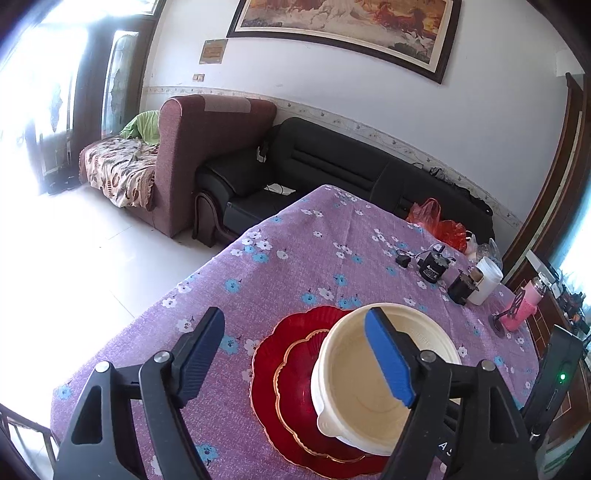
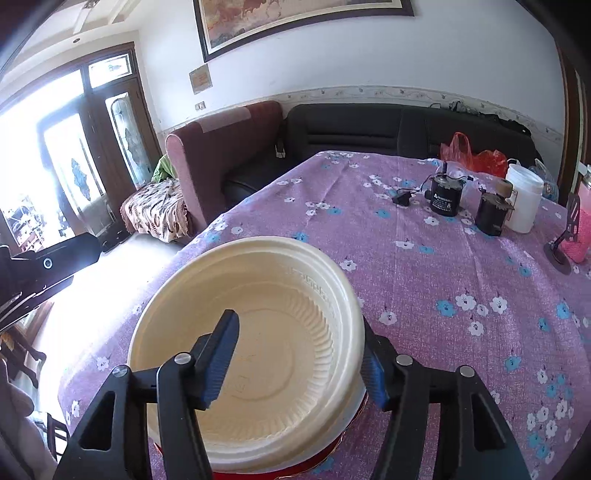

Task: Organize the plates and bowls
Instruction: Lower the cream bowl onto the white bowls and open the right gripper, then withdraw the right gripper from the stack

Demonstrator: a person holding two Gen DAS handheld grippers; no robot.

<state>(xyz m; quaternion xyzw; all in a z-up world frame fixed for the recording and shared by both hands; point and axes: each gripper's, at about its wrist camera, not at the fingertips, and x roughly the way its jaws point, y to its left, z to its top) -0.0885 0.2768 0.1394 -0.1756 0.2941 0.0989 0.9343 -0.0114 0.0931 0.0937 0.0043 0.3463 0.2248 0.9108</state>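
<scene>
On the table: a purple floral tablecloth [image 1: 295, 258] covers the surface and carries all task items.
Red plates: a large scalloped red plate [image 1: 266, 373] lies flat on the cloth; a smaller gold-rimmed red plate [image 1: 295, 384] is stacked on it.
Cream bowl: the cream plastic bowl [image 2: 280, 332] sits above the stacked plates, upright, ribbed inside wall visible; contact with the small plate cannot be confirmed.
Right gripper: the right gripper [image 2: 299, 365] straddles the bowl's near rim, one finger inside, the other outside against the wall; jaws look closed on the rim.
Left gripper: the left gripper [image 1: 295, 354] hovers over the plates, jaws spread wide, holding nothing.
Far table edge: black motor [image 2: 447, 195], second dark motor [image 2: 491, 214], white jar [image 2: 524, 199], pink bottle [image 2: 580, 229], red plastic bag [image 2: 476, 151].
Background: black sofa [image 1: 332, 166], maroon armchair [image 1: 207, 147], framed painting [image 1: 347, 26].
</scene>
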